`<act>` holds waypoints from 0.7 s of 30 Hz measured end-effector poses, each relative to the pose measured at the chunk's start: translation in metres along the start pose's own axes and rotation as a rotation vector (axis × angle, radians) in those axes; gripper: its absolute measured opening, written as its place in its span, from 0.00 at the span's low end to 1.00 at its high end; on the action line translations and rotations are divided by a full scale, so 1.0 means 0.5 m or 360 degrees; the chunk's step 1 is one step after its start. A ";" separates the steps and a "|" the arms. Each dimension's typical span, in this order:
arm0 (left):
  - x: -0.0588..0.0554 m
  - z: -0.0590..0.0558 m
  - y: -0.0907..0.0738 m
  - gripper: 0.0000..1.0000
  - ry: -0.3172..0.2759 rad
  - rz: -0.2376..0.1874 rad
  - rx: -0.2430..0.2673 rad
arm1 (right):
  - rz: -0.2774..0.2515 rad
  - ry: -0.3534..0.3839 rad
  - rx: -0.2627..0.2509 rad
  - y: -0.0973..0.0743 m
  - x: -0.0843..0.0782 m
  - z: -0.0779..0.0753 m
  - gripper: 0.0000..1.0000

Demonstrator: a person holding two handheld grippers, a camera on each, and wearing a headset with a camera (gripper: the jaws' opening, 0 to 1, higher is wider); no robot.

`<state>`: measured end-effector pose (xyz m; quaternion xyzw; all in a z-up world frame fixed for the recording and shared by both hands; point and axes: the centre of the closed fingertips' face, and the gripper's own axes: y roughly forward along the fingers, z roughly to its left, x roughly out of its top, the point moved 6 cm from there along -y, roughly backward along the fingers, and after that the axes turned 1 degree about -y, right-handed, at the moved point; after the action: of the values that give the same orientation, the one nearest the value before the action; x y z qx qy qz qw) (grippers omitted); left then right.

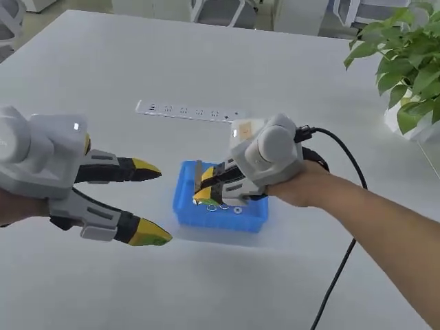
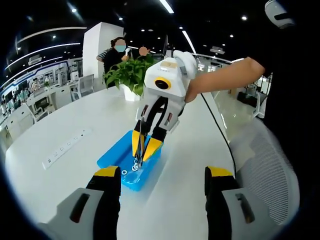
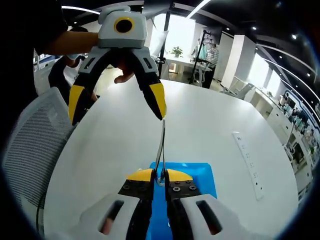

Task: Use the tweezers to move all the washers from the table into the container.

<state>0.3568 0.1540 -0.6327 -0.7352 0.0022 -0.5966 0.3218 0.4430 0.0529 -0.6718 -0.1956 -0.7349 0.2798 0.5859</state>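
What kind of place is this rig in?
Likely an open-plan office or lab: a big white table with a power strip, a potted plant, office chairs beyond.

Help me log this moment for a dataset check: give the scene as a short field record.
surface: white table
container: blue rectangular plastic tray, several small metal washers inside
right gripper: shut on thin metal tweezers, tips down at the tray
left gripper: open, empty, beside the tray
other: white power strip; green potted plant
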 end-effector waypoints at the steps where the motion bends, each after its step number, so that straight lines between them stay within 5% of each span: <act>1: -0.002 0.001 -0.002 0.75 -0.0005 0.0000 0.0008 | 0.0002 0.0001 -0.0002 0.003 -0.004 -0.003 0.09; 21: -0.033 0.003 -0.017 0.82 -0.0077 0.0017 0.0075 | 0.0006 0.0052 0.0060 0.051 -0.074 -0.039 0.09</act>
<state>0.3500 0.1675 -0.6432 -0.7416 -0.0156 -0.5768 0.3422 0.4698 0.0534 -0.7127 -0.1905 -0.7195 0.2915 0.6008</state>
